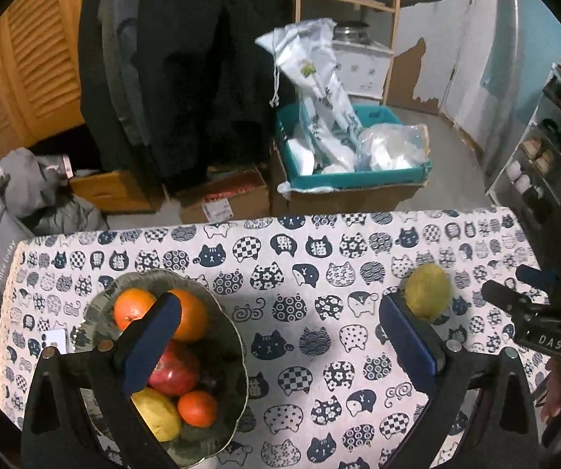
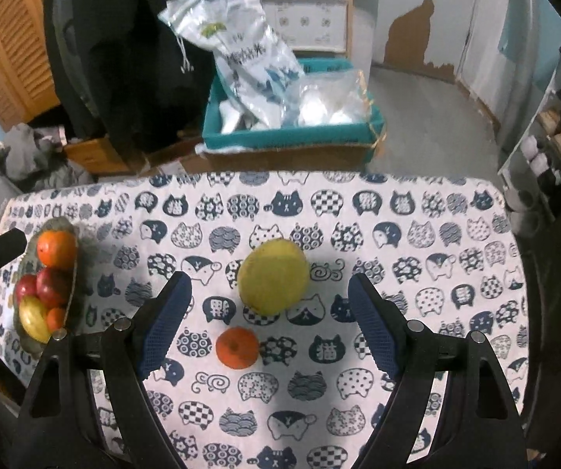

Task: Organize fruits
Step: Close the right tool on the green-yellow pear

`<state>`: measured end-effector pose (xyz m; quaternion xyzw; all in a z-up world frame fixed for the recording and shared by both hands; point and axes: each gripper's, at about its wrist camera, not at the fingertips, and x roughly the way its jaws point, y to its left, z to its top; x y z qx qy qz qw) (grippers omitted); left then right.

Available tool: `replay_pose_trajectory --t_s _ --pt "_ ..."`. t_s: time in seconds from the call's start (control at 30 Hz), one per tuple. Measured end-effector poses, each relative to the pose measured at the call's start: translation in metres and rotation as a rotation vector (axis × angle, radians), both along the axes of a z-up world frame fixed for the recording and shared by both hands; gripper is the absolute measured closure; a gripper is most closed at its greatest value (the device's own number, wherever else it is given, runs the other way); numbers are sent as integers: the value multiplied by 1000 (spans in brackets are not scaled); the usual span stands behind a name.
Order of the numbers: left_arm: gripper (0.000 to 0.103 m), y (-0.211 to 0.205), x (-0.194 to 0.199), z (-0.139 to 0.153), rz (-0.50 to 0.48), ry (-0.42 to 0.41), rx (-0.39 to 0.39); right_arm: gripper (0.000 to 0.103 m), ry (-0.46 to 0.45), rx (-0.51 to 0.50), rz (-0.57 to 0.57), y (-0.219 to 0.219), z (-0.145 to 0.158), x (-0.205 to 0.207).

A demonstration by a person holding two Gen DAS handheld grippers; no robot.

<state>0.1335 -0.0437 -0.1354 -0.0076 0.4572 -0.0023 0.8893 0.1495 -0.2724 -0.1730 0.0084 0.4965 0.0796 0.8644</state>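
Right gripper [image 2: 268, 318]: its jaws are wide apart and hold nothing. They point down at the worktop.
Between the right jaws: a big yellow-green lemon [image 2: 273, 276] sits farther out, and a small orange tangerine [image 2: 237, 347] lies nearer. Neither one touches the blue pads [image 2: 165, 326]. There is bare cloth on both sides of each fruit.
Left gripper [image 1: 280, 342]: its jaws are wide apart too, with nothing in them. The space between them is just cloth.
Left side of the left jaws: one finger hangs over the fruit bowl [image 1: 237, 355].
Fruit bowl: it holds two oranges [image 1: 134, 306], a red apple [image 1: 177, 371], a yellow fruit [image 1: 155, 410] and a small orange one [image 1: 197, 408]. It sits near the left edge of the worktop.
Worktop [image 2: 456, 242]: it has a cat-pattern cloth. The middle and the right side are open, with lots of room.
Far edge: the worktop stops just before a teal box [image 2: 292, 136] of plastic bags on the floor.
Right edge: a shoe rack [image 1: 550, 140] stands near it.
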Motion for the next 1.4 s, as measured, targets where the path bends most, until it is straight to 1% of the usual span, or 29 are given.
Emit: replay_pose_trajectory --t_s 0.1,0.2,0.33,0.57,0.73,0.9,1.03,1.17,1.4 --pt "1 -1 10 -16 10 25 -12 22 44 -16 -2 4 -18 13" --pt "1 -3 21 -34 12 71 -25 22 86 -30 -8 7 -37 24" --pt "1 -5 33 -56 9 113 -19 22 150 -14 -21 7 -63 41" --pt "1 -5 53 -89 17 170 -11 22 220 4 -44 7 -93 60" --pt "1 -4 59 -104 25 205 -22 22 254 15 -52 7 -109 66" --pt "1 -10 63 -108 11 209 -22 22 282 20 -54 10 -125 69" --pt "1 -16 64 -109 -4 212 -25 26 301 21 -42 12 -132 73" --pt "1 -19 61 -108 -16 216 -34 27 283 0 -31 13 -130 72" --pt "1 -31 56 -103 -44 217 -69 27 196 -37 -26 3 -102 52"
